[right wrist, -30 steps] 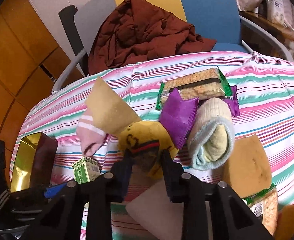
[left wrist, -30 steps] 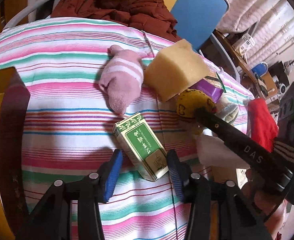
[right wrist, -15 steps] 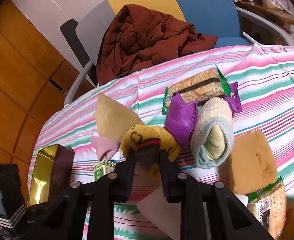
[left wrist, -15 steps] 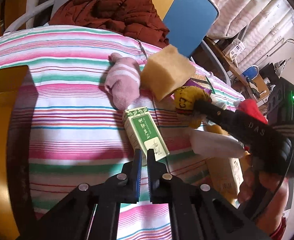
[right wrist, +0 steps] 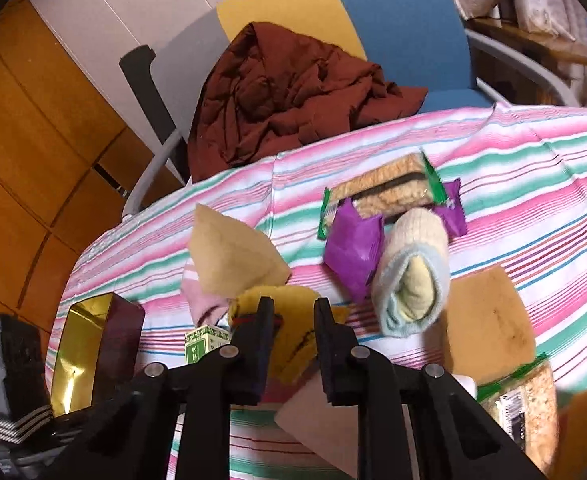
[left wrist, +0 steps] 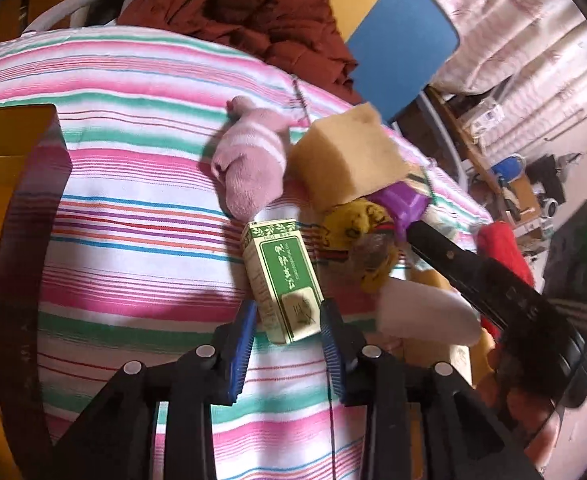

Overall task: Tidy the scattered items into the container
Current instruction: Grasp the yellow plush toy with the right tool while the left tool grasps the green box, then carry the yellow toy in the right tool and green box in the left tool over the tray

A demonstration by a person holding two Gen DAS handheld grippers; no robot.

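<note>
My left gripper (left wrist: 287,320) has its blue pads (left wrist: 243,334) on both sides of the near end of a green and white carton (left wrist: 283,276) lying on the striped tablecloth (left wrist: 133,216); the jaws look closed against it. My right gripper (right wrist: 291,320) is shut on a yellow sock (right wrist: 293,344), also seen in the left wrist view (left wrist: 357,236). The gold-lined dark box (left wrist: 9,216) stands open at the left, also in the right wrist view (right wrist: 93,344).
On the cloth lie a pink sock (left wrist: 253,172), a tan sponge (left wrist: 353,156), purple packets (right wrist: 353,248), a rolled pale sock (right wrist: 413,276), a cracker pack (right wrist: 385,192) and another sponge (right wrist: 489,320). A chair with a brown jacket (right wrist: 293,96) stands behind the table.
My left gripper was shut and empty short of the carton half a second ago; now it has moved forward and its pads sit around the carton's end. My right gripper keeps the yellow sock.
</note>
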